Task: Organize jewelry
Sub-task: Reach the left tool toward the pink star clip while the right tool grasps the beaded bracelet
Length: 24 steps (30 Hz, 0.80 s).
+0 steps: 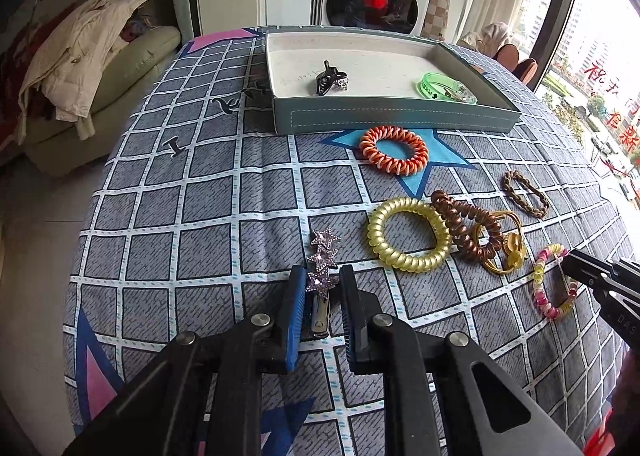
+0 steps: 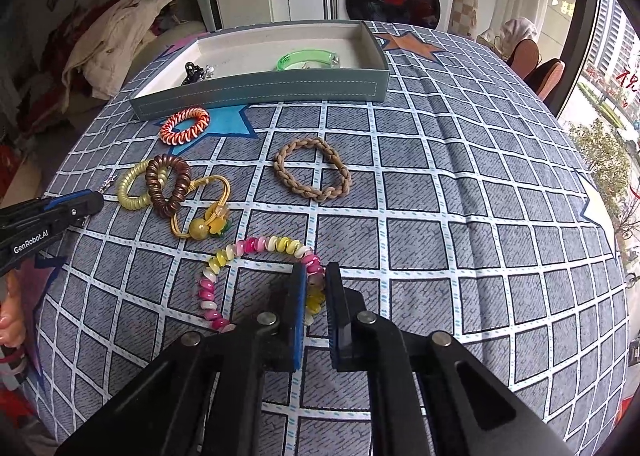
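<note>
The left claw (image 1: pixel 322 288) has narrowed around the star hair clip (image 1: pixel 323 260), whose near end sits between the blue pads; whether both pads press it seems likely but is hard to tell. The right claw (image 2: pixel 314 283) is clamped on the pink-and-yellow spiral hair tie (image 2: pixel 256 256), gripping its near-right arc. Both pieces lie on the checked tabletop (image 1: pixel 208 207), well short of the grey tray (image 1: pixel 392 117). Just before the tray lies an orange spiral tie (image 1: pixel 394 149); inside it rest a black clip (image 1: pixel 326 77) and a green bangle (image 1: pixel 440 83).
</note>
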### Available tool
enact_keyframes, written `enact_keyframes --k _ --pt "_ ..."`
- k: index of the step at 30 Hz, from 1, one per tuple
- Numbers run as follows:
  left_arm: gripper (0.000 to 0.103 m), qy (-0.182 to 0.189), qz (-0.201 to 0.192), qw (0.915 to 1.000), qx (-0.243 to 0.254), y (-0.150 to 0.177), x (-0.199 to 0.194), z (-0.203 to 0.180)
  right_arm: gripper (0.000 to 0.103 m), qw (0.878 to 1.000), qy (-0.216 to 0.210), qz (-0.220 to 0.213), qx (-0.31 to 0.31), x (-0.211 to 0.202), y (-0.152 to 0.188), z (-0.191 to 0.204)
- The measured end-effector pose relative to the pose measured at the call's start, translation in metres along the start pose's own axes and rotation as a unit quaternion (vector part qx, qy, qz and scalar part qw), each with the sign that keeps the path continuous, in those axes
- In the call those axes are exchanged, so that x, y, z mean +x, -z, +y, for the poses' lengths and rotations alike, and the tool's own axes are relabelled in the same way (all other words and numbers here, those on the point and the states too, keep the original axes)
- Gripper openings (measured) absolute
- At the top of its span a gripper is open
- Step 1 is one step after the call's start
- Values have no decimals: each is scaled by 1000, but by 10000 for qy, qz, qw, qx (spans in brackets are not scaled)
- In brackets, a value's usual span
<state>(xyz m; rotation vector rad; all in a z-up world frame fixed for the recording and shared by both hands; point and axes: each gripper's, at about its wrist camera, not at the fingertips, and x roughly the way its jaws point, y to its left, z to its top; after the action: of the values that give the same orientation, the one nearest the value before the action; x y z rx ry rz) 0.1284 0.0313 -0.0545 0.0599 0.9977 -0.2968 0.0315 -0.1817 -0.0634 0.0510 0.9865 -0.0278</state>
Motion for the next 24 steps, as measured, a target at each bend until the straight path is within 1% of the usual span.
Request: enact_keyframes --k 4,16,21,24 --pt "36 95 -19 9999 -115 -2 -5 4 10 9999 -1 -106 36 -5 -4 -5" --pt "36 162 -227 9996 -43 -19 -20 -4 10 9992 -214 -295 162 -15 -20 -8" --pt "36 245 -334 9991 -87 -30 -25 -4 10 9986 -282 -392 198 -19 -32 -12" --pt "36 230 -395 9989 -69 -37 -27 -4 10 9982 -335 -444 230 -20 -42 -15"
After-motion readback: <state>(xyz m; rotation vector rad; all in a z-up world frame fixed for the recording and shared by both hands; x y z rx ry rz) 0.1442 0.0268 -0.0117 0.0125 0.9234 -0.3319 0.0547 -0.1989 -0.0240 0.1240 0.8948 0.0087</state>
